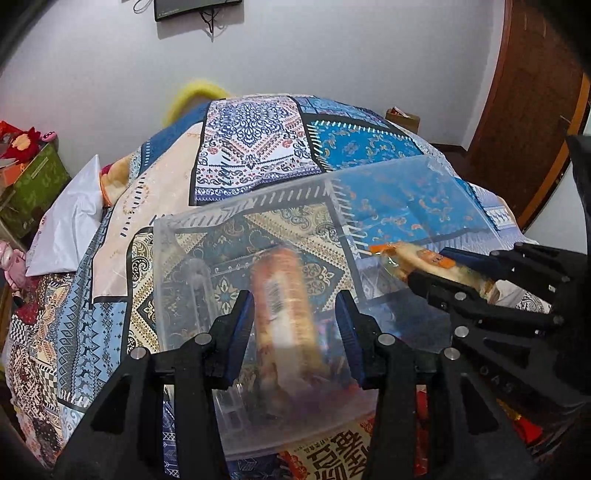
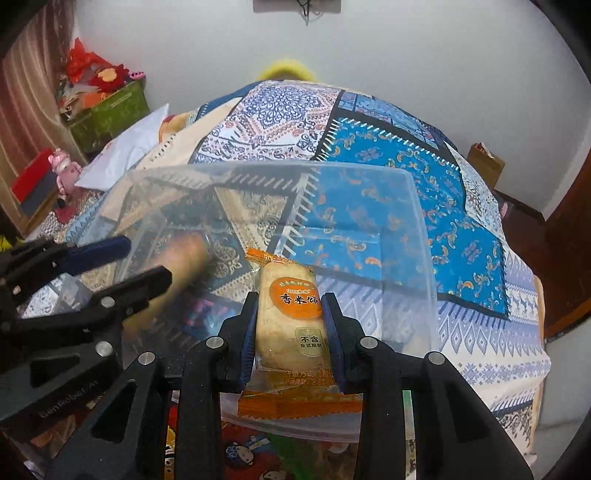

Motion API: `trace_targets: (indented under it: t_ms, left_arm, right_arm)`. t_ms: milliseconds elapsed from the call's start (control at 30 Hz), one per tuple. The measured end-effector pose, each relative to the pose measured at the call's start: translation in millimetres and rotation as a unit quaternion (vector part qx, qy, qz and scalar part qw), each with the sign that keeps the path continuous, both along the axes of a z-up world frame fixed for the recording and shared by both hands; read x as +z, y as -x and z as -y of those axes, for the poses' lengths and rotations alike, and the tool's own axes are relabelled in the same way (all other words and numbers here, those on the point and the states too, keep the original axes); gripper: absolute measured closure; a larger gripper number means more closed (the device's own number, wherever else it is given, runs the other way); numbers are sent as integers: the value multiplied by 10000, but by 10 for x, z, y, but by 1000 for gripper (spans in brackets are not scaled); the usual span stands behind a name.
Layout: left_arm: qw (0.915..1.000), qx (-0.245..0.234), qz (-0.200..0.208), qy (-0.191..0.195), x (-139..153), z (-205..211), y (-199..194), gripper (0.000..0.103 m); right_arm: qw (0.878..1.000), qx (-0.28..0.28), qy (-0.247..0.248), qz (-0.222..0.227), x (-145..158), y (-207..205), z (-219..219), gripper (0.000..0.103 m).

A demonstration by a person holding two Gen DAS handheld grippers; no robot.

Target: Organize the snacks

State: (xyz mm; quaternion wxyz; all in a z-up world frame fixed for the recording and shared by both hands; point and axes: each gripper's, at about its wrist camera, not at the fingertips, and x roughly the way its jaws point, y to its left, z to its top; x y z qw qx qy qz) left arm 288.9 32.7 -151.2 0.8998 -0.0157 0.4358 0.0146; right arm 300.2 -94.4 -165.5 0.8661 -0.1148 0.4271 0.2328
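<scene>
Clearly legible through its clear wrapper, the rice cracker packet point(image 2: 291, 321) shows pale golden crackers, an orange oval label with Chinese characters and orange crimped ends. The right gripper point(image 2: 290, 328) has its jaws closed on the packet's sides, holding it above the transparent plastic bin point(image 2: 421, 229) on the patterned bedspread point(image 2: 388, 147). The left gripper point(image 1: 295, 325) stands wide, a blurred orange snack pack point(image 1: 284, 310) between its fingers without touching them.

Patchwork bedspread point(image 1: 255, 147), white pillow point(image 1: 70, 229), green box point(image 2: 110, 110), wall monitor point(image 1: 192, 7)
</scene>
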Motion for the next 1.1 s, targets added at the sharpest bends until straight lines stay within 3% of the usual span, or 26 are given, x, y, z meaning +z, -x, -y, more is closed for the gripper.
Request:
trace_targets:
  t_ms: [100, 233, 400, 533, 767, 833, 900, 1100]
  left_arm:
    - [10000, -7, 20, 10, 19, -1, 11, 56]
    - [9999, 32, 134, 75, 101, -31, 88, 51]
    - [9991, 97, 396, 121, 308, -81, 267, 48]
    - [9974, 128, 692, 120, 533, -119, 481, 42]
    - [9939, 159, 1073, 183, 872, -204, 916, 35]
    - [9931, 173, 1142, 199, 940, -232, 1049, 32]
    - [9928, 183, 1158, 234, 969, -264, 1165, 31]
    - [9950, 226, 939, 258, 849, -341, 1446, 31]
  right_arm:
    - [10000, 16, -2, -30, -4, -7, -7, 71]
    - [9998, -34, -145, 97, 90, 46, 50, 50]
    - [9987, -75, -361, 361, 342, 197, 155, 46]
    - [9962, -131, -577, 635, 559, 370, 270, 36]
    - [9915, -158, -872, 956, 838, 710, 475, 35]
    - [9903, -171, -933, 1012, 872, 800, 525, 30]
    - [9891, -211, -967, 1095, 897, 907, 581, 25]
    - [9901, -166, -897, 1063, 814, 1173, 613, 25]
